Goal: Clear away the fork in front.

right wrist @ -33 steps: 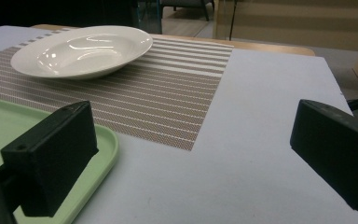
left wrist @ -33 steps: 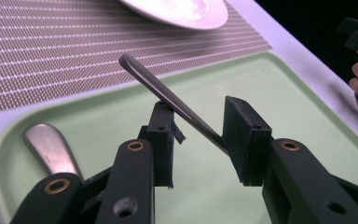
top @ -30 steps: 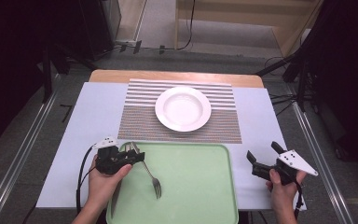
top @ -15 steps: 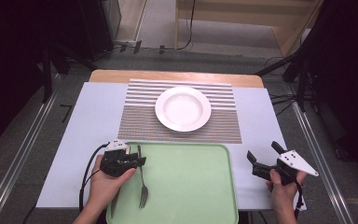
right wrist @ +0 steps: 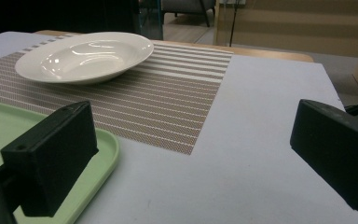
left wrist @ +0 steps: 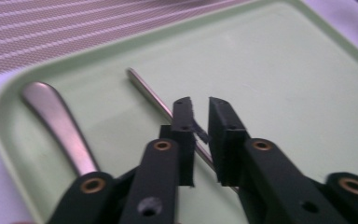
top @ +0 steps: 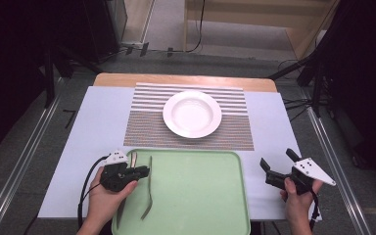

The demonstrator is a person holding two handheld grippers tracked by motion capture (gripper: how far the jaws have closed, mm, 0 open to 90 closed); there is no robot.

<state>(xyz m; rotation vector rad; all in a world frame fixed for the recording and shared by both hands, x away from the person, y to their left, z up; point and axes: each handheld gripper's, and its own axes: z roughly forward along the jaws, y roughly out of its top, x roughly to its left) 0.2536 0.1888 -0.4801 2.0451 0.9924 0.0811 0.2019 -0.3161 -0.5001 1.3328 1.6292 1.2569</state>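
A metal fork (top: pixel 148 188) lies on the green tray (top: pixel 200 196), handle toward the plate. My left gripper (top: pixel 144 171) is at the tray's left rim. In the left gripper view its jaws have just been closing on the fork's thin handle (left wrist: pixel 144 88), which runs slantwise between them; left gripper (left wrist: pixel 200 135) is shut on it. A second piece of cutlery with a broad handle (left wrist: pixel 56 116) lies just left of the fork. My right gripper (top: pixel 277 166) rests open on the table right of the tray, nothing between its jaws; right gripper (right wrist: pixel 191 158).
A white deep plate (top: pixel 192 113) sits on a striped placemat (top: pixel 235 132) beyond the tray; the plate (right wrist: pixel 84 56) is far ahead of the right jaws. A pale sheet (top: pixel 98 122) covers the table. Dark stands and cables (top: pixel 318 88) flank it.
The left gripper slid a little right onto the fork's handle and its jaws narrowed. The fork swung from slanting right to nearly straight, tines toward the near edge. The right gripper kept still.
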